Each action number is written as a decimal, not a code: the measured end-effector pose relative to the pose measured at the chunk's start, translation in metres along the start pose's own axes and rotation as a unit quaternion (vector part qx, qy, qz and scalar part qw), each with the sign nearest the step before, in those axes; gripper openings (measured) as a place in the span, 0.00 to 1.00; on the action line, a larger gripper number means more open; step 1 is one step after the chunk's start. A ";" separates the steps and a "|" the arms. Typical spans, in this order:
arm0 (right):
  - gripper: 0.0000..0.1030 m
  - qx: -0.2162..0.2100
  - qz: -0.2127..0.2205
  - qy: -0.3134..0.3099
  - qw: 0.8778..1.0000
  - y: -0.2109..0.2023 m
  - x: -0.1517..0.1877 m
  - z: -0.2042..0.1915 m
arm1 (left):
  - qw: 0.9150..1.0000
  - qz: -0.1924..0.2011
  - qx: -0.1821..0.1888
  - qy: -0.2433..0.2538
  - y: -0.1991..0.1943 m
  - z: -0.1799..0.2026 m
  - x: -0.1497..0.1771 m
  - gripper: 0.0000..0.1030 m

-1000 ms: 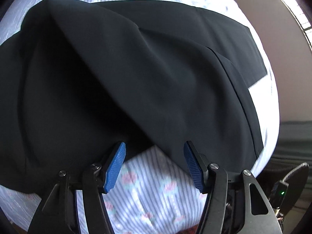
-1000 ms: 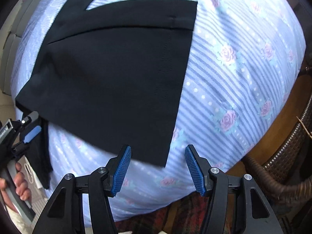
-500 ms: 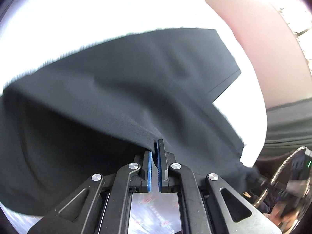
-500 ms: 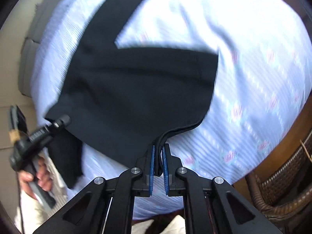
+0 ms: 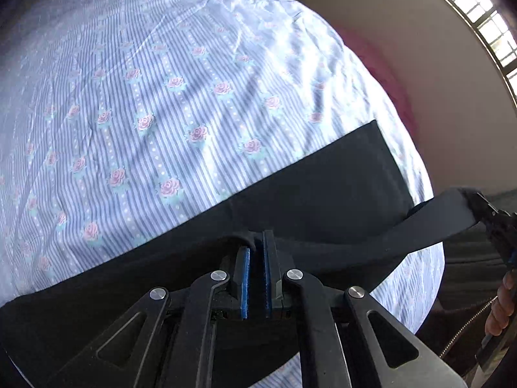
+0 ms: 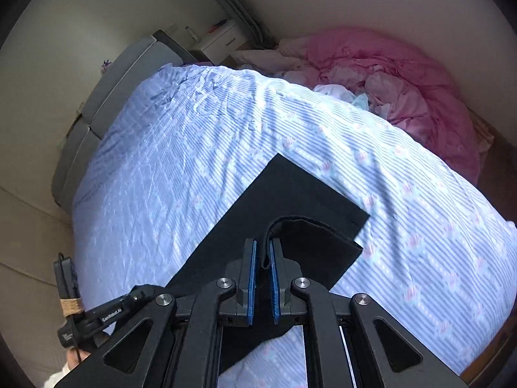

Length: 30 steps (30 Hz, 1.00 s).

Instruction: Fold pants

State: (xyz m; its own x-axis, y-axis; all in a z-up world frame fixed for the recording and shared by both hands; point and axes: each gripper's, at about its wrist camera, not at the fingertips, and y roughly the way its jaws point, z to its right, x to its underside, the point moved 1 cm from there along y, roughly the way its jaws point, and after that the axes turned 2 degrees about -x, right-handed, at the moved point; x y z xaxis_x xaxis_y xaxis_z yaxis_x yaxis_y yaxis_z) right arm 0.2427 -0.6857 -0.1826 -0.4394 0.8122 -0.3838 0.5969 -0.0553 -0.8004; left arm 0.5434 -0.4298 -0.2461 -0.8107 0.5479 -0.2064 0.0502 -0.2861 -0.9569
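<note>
- The black pants (image 5: 323, 190) lie across the bed (image 5: 161, 97), which is covered by a blue-and-white striped sheet printed with pink roses.
- In the left wrist view the dark cloth runs as a band over the near part of the bed, its far right corner ending short of the bed's right edge.
- The left hand-held gripper (image 5: 256, 252) has its blue pads drawn nearly together, with a fold of the pants' edge pinched between them and lifted off the sheet.
- From that fold a strip of the cloth stretches to the right, raised above the bed, toward the other tool at the right border, where a person's fingers (image 5: 501, 307) show.
- In the right wrist view the right hand-held gripper (image 6: 262, 253) is likewise closed to a narrow gap on a doubled edge of the pants, which loops up between its pads.
- Beyond that loop the rest of the cloth lies flat on the sheet as a dark panel with one square corner pointing toward the middle of the bed.
- A heap of pink bedding (image 6: 404, 90) sits at the bed's far right corner.
- A grey headboard (image 6: 106, 110) runs along the bed's left edge.
</note>
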 end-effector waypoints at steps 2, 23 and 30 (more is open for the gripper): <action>0.09 0.002 -0.011 0.000 1.000 0.031 -0.019 -0.004 | 1.000 -0.026 -0.012 -0.006 0.024 0.000 -0.013 0.09; 0.38 0.095 0.019 0.000 0.995 0.046 -0.011 0.054 | 0.982 0.045 -0.041 0.179 0.004 0.077 -0.079 0.81; 0.38 0.082 -0.038 0.014 0.996 0.090 0.012 0.077 | 0.988 0.020 -0.046 0.145 0.040 0.070 -0.004 0.81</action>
State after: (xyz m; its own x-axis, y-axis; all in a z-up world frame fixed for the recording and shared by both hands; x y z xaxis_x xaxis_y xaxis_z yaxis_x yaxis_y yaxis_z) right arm 0.2393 -0.7253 -0.2946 -0.4582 0.8338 -0.3079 0.4445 -0.0851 -0.8917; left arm 0.5082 -0.4989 -0.2693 -0.6057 0.7442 -0.2818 0.1422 -0.2472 -0.9585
